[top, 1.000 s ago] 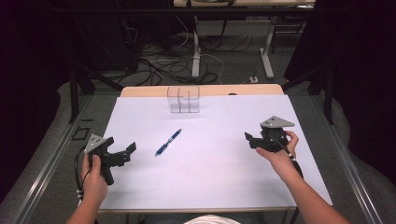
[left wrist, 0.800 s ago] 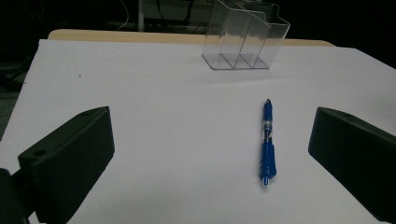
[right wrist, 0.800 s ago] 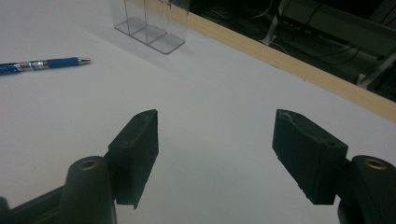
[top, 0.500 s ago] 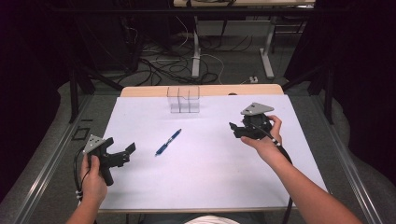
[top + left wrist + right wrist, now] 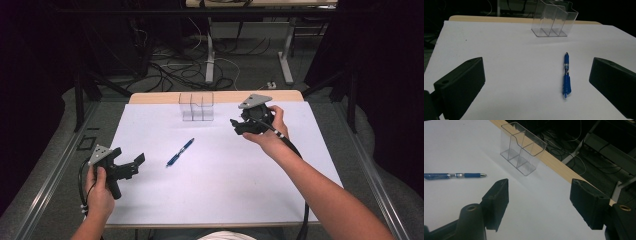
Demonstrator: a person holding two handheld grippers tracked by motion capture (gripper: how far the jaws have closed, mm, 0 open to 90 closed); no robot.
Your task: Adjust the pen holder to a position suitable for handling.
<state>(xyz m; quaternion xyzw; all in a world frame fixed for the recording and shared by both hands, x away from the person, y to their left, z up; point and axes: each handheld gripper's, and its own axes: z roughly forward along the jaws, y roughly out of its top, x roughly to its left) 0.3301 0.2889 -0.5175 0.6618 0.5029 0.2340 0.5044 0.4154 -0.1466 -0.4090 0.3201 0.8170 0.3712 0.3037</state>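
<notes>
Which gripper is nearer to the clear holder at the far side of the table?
The right gripper. It hangs open just right of the clear holder, nearly level with it. The left gripper sits open at the table's near left corner, beyond the blue pen.

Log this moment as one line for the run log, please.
left gripper: open, empty | right gripper: open, empty, above table | blue pen: flat on white sheet | clear holder: upright, empty

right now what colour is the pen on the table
Blue, with a clear middle section; the pen shows best in the left gripper view.
</notes>
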